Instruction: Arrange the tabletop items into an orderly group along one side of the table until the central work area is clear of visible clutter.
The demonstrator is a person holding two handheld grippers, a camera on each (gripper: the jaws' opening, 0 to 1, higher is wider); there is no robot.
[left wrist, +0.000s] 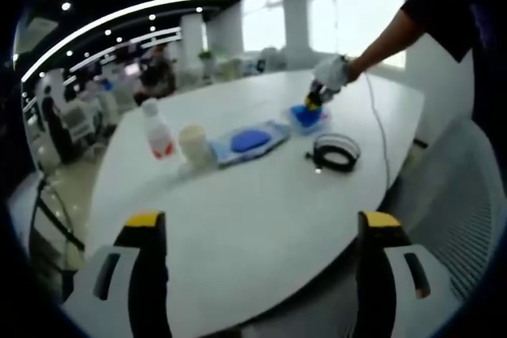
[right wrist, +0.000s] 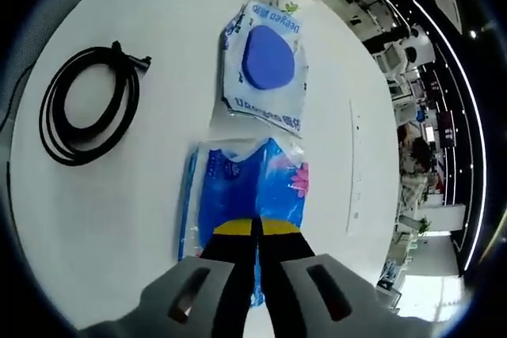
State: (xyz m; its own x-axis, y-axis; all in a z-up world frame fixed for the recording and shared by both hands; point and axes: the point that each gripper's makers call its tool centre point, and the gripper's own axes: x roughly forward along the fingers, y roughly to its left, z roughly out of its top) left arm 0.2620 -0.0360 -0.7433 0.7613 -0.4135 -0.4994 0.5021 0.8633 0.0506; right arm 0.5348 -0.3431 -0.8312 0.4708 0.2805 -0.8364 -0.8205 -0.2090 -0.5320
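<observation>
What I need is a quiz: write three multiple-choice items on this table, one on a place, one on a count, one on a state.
1. The black coiled cable lies: A on a packet; B alone on the white table; C in a cup.
2. Plastic packets on the table: A one; B two; C four.
3. The left gripper is: A open, holding nothing; B shut on a bottle; C shut on the cable.
Key: B, bare tabletop surrounds it; B, the clear packet with a blue disc and the blue plastic packet; A, its jaws stand wide apart.

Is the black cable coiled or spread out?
Coiled: the black cable lies in a tidy loop on the white table, apart from the packets.
</observation>
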